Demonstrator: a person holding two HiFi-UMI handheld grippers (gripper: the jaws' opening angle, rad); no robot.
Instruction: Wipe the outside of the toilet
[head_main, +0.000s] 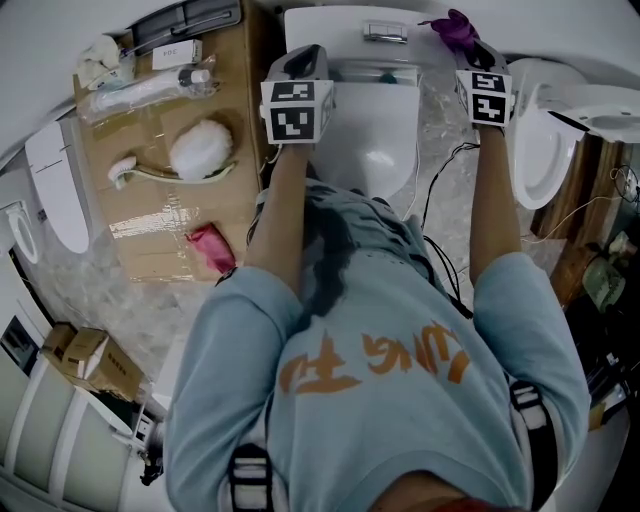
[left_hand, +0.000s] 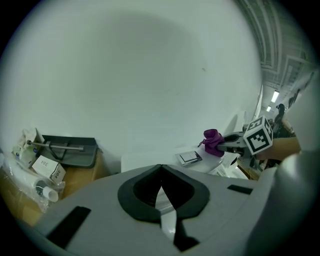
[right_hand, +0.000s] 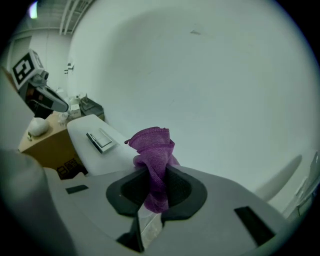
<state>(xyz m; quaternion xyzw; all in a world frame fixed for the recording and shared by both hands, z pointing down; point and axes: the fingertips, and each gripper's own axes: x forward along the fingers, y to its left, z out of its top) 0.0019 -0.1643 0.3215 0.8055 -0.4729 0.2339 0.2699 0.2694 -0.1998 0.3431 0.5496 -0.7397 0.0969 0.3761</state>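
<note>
The white toilet (head_main: 375, 140) stands against the wall straight ahead, lid down, with a chrome flush button (head_main: 385, 32) on its tank (head_main: 330, 22). My left gripper (head_main: 303, 56) hovers over the tank's left side, shut and holding nothing; in its own view the jaws (left_hand: 160, 172) meet, with the tank top and button (left_hand: 190, 158) beyond. My right gripper (head_main: 470, 45) is at the tank's right end, shut on a bunched purple cloth (head_main: 455, 28). The cloth (right_hand: 152, 150) sticks up out of the jaws above the tank (right_hand: 95, 150). Neither gripper touches the toilet as far as I can see.
A cardboard box (head_main: 160, 215) at the left carries a toilet brush (head_main: 150, 172), a white fluffy pad (head_main: 200, 148), a bottle (head_main: 150, 88), a pink item (head_main: 212, 248) and a black tray (head_main: 190, 22). Another white toilet (head_main: 545, 140) stands right. Cables (head_main: 435, 190) run along the floor.
</note>
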